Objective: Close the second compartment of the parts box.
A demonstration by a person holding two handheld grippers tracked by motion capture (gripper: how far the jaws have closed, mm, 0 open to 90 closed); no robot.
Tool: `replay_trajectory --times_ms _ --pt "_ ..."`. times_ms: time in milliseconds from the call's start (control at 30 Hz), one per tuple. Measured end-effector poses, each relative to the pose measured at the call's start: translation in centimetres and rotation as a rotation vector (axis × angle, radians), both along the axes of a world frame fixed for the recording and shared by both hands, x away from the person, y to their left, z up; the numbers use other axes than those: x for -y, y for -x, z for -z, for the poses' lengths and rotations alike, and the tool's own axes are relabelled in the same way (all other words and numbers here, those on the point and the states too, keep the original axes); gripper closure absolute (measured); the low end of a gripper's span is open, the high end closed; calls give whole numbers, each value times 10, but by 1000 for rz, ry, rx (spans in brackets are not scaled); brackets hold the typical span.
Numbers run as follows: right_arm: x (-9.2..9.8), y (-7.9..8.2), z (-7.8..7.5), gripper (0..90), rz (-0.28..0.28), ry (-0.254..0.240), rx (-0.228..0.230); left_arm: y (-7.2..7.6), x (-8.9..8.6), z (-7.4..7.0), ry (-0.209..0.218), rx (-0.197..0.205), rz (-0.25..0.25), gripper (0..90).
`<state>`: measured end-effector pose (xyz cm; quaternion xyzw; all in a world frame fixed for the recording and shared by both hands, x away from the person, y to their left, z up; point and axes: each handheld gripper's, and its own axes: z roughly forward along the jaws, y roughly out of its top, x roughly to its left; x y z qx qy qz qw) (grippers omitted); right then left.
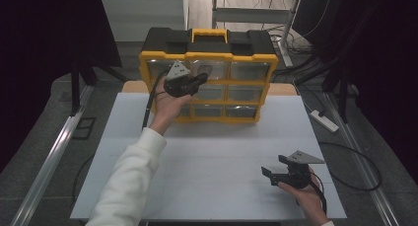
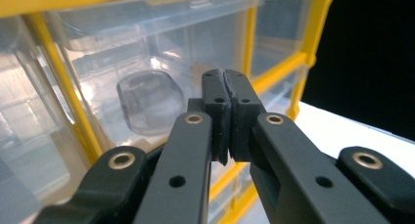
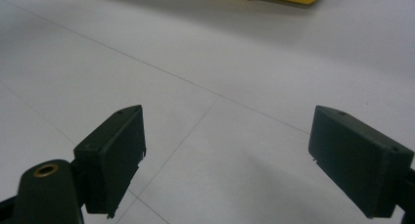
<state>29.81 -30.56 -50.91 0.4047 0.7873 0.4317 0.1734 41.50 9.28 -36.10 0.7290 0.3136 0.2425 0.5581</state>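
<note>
- Standing at the white table's (image 1: 207, 152) far edge: yellow drawer organizer (image 1: 209, 83), clear drawers closed.
- Left gripper (image 2: 226, 94) at its upper middle drawer (image 2: 161, 57), jaws together, empty (pushing or probing, apparently); next needs handle purchase.
- Right gripper (image 3: 227, 160) well away from the organizer, jaws apart, idle.

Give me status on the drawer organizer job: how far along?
Early. Done: the left gripper is up at the yellow organizer, jaws shut with nothing visible between them, tips near a clear drawer in the upper rows. In hand: contact with that drawer's front; whether it touches I cannot tell. Left: the drawers look closed, none pulled out. The right gripper sits open low over the white table, idle.
</note>
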Motion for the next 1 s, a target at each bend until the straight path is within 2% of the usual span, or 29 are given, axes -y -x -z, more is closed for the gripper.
replay_trajectory --times_ms 400,533,600,667,733,833,900,1000 --pt "-2 0 0 133 -5 4 -1 51 -14 14 -3 5 68 870" --pt "-2 0 0 133 -6 6 -2 71 -20 24 2 -16 86 841" --pt "-2 0 0 132 -6 6 -2 81 -24 30 10 -30 91 774" --pt "-2 0 0 132 -7 5 -2 90 -27 34 11 -47 78 652" --pt "-3 0 0 132 -6 7 -4 99 -30 39 0 -51 67 530" --pt "-3 0 0 132 -9 8 1 115 -34 50 -23 -56 55 398" --pt "-3 0 0 132 -8 8 -2 125 -37 57 -39 -65 61 326" --pt "-3 0 0 132 -7 5 -1 137 -41 67 -53 -73 57 269"
